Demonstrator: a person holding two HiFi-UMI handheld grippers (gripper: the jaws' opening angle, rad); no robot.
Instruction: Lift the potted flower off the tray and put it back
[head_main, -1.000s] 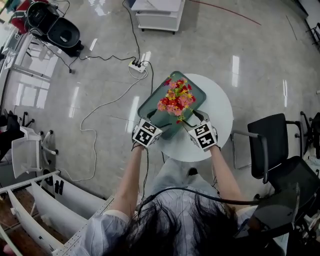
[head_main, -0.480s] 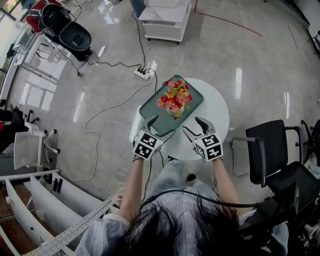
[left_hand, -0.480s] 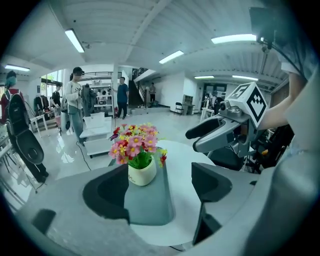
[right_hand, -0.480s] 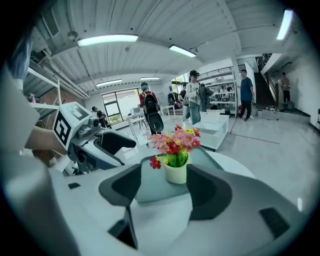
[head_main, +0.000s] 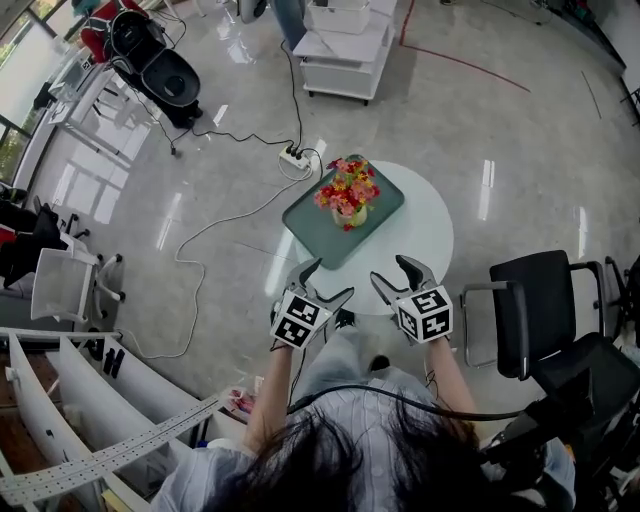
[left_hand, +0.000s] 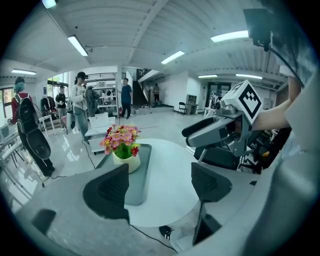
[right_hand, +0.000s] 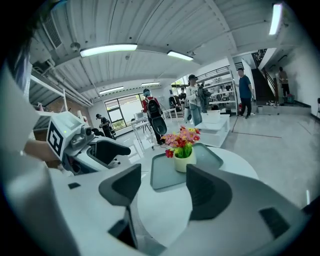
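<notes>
- Fingers (left_hand: 114, 189) of the left gripper (head_main: 328, 280) and right gripper (head_main: 392, 272) gape apart, empty;
- potted flower (head_main: 347, 195) stands upright on the tray (head_main: 322, 238), upper centre of frame, on the round worktop (head_main: 425, 235);
- it lies ahead between both grippers, well apart; neither is clearly nearer.

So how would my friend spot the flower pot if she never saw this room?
Find the round white table beside the black chair. A green tray lies on its far side, and the potted flower stands on that. It's the only thing on the tray: a pale pot with pink, red and yellow blooms.
</notes>
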